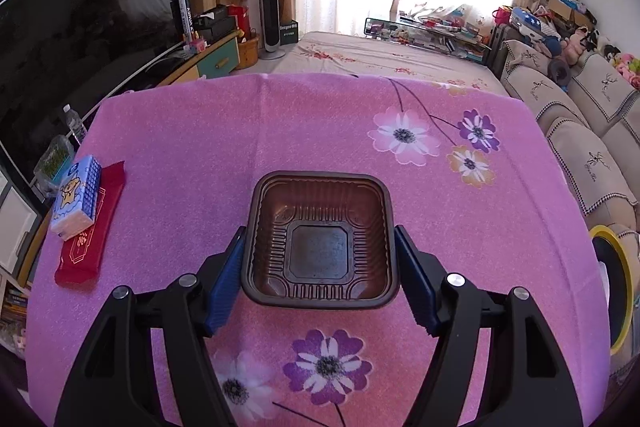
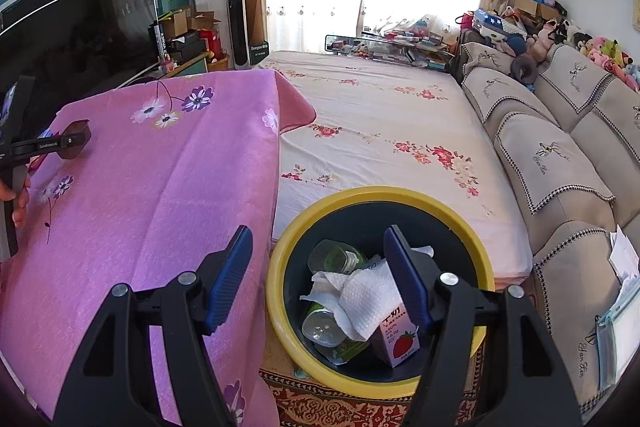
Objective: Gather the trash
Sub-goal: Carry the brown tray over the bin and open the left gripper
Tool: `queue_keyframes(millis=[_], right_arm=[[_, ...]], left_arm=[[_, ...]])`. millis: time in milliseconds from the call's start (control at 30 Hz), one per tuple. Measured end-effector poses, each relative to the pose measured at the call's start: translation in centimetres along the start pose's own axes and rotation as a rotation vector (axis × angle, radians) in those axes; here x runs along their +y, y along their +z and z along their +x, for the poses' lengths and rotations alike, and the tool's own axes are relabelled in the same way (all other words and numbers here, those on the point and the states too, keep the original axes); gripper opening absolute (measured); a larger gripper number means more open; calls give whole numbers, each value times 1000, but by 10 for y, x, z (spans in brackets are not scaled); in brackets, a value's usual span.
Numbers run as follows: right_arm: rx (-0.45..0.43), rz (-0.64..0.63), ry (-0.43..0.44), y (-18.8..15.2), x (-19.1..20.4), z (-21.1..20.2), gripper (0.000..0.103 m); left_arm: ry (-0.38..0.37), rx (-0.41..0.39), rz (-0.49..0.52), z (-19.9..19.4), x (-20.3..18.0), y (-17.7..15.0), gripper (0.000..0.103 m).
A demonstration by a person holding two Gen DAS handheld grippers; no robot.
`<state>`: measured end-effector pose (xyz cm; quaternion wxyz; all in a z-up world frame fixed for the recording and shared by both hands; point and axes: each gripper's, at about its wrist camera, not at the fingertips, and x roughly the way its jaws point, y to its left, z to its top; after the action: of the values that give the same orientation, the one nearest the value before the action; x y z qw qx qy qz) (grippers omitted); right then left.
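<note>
The left gripper (image 1: 320, 273) holds a brown plastic tray (image 1: 320, 241) between its blue fingers (image 1: 226, 281), above the pink flowered tablecloth (image 1: 200, 147). Only the right wrist view shows the right gripper (image 2: 320, 275), spread wide and holding nothing, over the yellow-rimmed bin (image 2: 280, 291). Just below it, inside the bin, lie a crumpled tissue (image 2: 360, 295), clear bottles (image 2: 320, 325) and a strawberry carton (image 2: 400, 341) whose print is unreadable.

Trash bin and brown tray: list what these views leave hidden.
- Trash bin: its bottom, buried under the tissue, bottles and carton in the right wrist view; the left wrist view's edge cuts it.
- Brown tray: whether the left gripper pads touch its sides.
- Red packet: partly under the tissue pack.
</note>
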<state>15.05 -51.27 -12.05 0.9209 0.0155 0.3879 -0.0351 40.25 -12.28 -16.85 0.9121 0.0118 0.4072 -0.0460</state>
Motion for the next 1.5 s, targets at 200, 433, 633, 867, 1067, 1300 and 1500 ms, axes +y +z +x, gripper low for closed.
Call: queue_keyframes(millis=[200,433,633,867,1067,1300,1500], right_arm=[[-12,38,1,-14,-11,-15,65],[-40,77,-9,-33,-28,-41,65],[-82,112,-30,-44,-51,-65,65],[-99,158,-71,-59,-88,-80,65],[-103,206,-96,-70,-119,-87,65],[-91,239,-121,-82,-144,-88,65],[-81,247,-136,-83,-146,-87,66]], left_arm=[[-50,-41,73,-49,-29,-20,70],[-119,-31,172,-87,-86,-53,70],[-219,-19,274,-104,-154,-75,70],[-329,1,378,-106,-249,-83,70],[-396,43,461,-88,-336,-79,70],[-418,115,512,-55,-406,-85,70],[-392,97,525,-49,-415,-88,96]])
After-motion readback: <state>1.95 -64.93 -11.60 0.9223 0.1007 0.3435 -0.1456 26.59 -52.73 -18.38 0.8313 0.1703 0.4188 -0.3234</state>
